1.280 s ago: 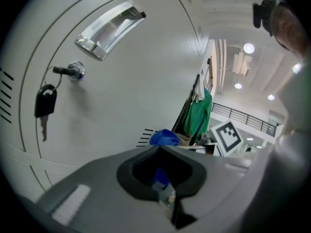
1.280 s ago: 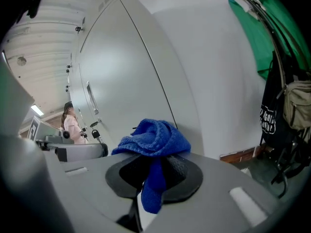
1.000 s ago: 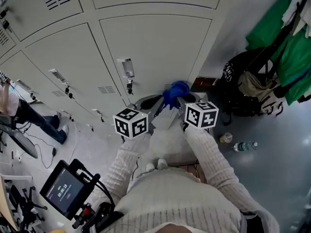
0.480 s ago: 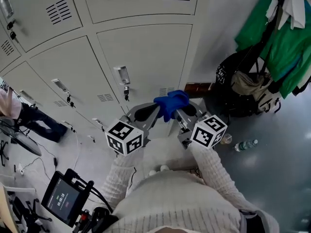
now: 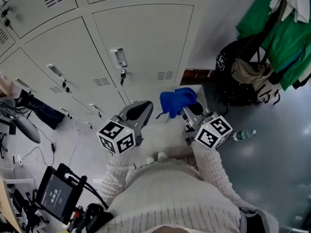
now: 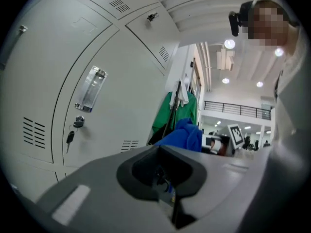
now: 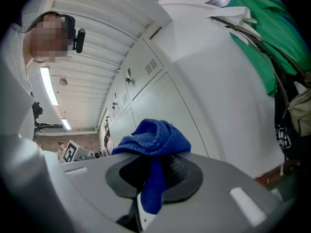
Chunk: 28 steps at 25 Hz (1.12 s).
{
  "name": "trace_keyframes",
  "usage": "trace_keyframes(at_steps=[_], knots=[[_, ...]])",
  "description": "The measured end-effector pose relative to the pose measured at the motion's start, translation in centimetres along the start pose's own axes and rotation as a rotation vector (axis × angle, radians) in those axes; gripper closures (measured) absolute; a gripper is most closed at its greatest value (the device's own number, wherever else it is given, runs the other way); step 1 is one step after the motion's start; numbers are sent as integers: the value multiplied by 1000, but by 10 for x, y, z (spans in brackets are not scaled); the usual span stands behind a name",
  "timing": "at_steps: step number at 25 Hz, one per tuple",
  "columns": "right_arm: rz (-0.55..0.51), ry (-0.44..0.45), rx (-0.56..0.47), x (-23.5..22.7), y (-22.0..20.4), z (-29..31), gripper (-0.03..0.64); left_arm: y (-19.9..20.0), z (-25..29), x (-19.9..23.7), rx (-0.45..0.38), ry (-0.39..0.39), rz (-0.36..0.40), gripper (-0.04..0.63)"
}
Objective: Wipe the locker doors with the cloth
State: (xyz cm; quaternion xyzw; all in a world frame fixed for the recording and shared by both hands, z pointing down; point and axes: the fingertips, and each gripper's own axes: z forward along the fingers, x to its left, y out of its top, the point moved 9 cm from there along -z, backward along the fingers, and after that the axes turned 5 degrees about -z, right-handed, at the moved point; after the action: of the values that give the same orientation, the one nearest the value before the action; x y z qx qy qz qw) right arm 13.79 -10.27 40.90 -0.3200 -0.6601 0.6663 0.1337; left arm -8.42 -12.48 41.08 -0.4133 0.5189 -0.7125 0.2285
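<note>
two grippers are up in front of the lockers. the right gripper has its jaws clamped on a bunched blue terry cloth. a narrow tail of the cloth runs down through the seam between the jaws, and the bulk sits piled over the tips, so its long axis follows the jaws outward toward the lockers. in the head view the right gripper carries that cloth at its tip, the bundle leaning over toward the left gripper. the left gripper has its jaws together with nothing between them, and the cloth shows just off to its right, clear of the door. beyond both tips stands a pale grey metal locker door, with a small key hanging in its lock ahead of the left gripper. off to the right gripper's right hang green garments over a black bag, and a clear plastic bottle lies on the floor beside it.
</note>
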Motion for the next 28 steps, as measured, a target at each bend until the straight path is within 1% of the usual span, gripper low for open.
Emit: trace_keyframes(at_steps=[2, 6, 11, 17, 22, 25, 28], knots=[[21, 3, -2, -1, -3, 0, 566, -5, 5, -6, 31, -16, 29, 588], [7, 4, 26, 1, -8, 1, 566, -10, 10, -16, 50, -68, 4, 588], [-32, 26, 57, 9, -5, 3, 566, -11, 14, -19, 49, -87, -16, 588], [-60, 77, 115, 15, -7, 13, 566, -6, 14, -13, 46, -89, -13, 588], [-90, 83, 118, 15, -1, 18, 566, -1, 12, -12, 30, -86, -2, 588], [-78, 79, 125, 14, -4, 21, 566, 0, 9, -10, 9, -75, -17, 588], [-59, 83, 127, 15, -4, 21, 567, 1, 9, -9, 11, -68, -29, 588]])
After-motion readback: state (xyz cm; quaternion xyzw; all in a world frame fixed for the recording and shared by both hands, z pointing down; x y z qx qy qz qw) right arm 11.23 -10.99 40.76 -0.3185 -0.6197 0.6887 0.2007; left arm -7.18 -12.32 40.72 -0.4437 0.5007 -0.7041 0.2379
